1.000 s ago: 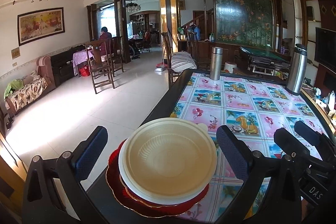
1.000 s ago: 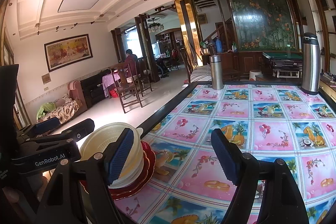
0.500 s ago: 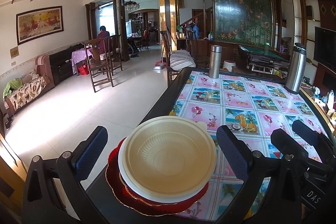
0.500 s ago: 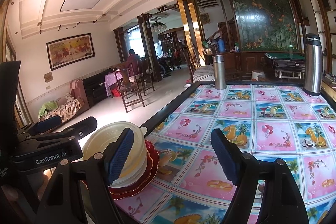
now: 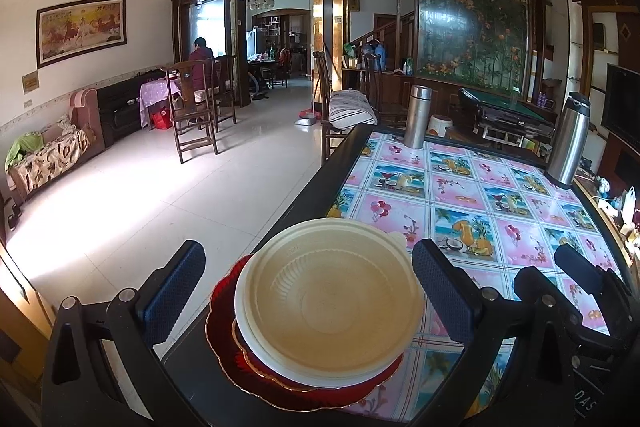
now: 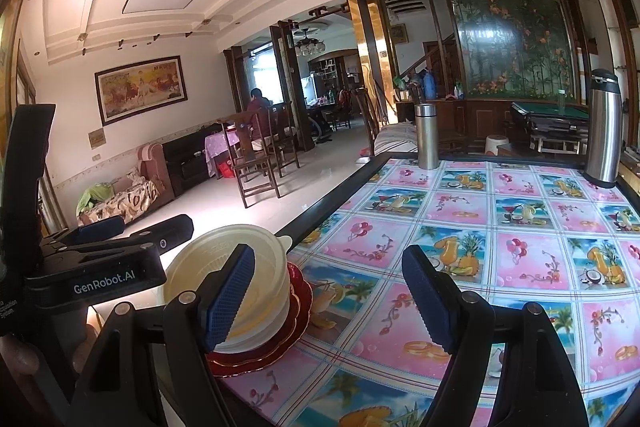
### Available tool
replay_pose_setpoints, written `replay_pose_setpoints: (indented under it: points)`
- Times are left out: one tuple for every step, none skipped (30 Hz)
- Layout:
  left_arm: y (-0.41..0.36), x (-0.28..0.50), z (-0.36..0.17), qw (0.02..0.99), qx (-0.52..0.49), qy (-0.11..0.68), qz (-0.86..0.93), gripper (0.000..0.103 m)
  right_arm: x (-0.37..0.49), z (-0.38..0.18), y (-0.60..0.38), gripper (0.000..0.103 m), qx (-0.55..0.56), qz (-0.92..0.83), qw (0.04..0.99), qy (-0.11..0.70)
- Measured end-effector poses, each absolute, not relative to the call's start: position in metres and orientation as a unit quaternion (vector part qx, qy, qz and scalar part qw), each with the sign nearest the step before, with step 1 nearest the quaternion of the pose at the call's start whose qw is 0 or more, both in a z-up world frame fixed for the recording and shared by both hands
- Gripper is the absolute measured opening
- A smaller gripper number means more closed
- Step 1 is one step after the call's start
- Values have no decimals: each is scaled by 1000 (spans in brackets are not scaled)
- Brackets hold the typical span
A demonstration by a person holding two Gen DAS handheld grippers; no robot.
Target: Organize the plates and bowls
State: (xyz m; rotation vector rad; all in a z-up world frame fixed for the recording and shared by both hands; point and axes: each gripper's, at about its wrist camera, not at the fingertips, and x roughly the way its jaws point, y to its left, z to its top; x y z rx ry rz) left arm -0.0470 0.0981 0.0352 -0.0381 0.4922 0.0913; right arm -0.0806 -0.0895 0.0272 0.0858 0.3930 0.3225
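Left wrist view. Your left gripper [image 5: 308, 291] is spread wide, its blue pads on either side of the stack and clear of it, pinching nothing. Item: cream bowl [image 5: 332, 299], topmost, nothing in it. Under it, a white bowl's rim [image 5: 244, 323]. Under that, red plates [image 5: 224, 347] with gold edging, scalloped. The whole stack sits at the table's [image 5: 304, 195] near left corner, partly on the dark border. Cloth [image 5: 460, 195]: pink and blue squares with fruit and drink prints. Far edge: short flask [image 5: 416, 117] at the left, tall flask [image 5: 568, 139] at the right, both upright and capped. Your right gripper shows at the lower right.

Right wrist view. Your right gripper [image 6: 332, 301] is likewise spread, with only bare cloth between the pads. The stack [image 6: 260, 303] lies just left of its left pad, partly hidden behind it; whether they touch, you cannot tell. Bowls nested, plates beneath. Your left gripper [image 6: 132, 233] reaches in from the left edge, beside the stack. Both flasks stand at the far edge.
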Motion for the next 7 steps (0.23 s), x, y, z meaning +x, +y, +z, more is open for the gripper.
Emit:
replay_pose_setpoints:
  points:
    - [99, -48, 36, 969, -19, 240, 47, 103, -81, 27, -89, 78, 42, 160, 967, 195]
    - [99, -49, 37, 970, -20, 237, 48, 103, -81, 27, -88, 78, 42, 160, 967, 195]
    - [99, -49, 37, 971, -20, 234, 48, 103, -80, 26, -88, 78, 42, 161, 966, 197]
    - [99, -50, 38, 971, -19, 233, 48, 103, -80, 26, -88, 78, 42, 161, 966, 198]
    - [99, -50, 38, 971, -18, 232, 48, 103, -79, 25, -88, 78, 43, 162, 966, 199]
    - [98, -49, 39, 971, -16, 231, 51, 103, -79, 25, -87, 78, 43, 162, 965, 200]
    - [98, -50, 39, 972, -15, 230, 53, 103, -79, 25, -87, 78, 43, 161, 965, 200]
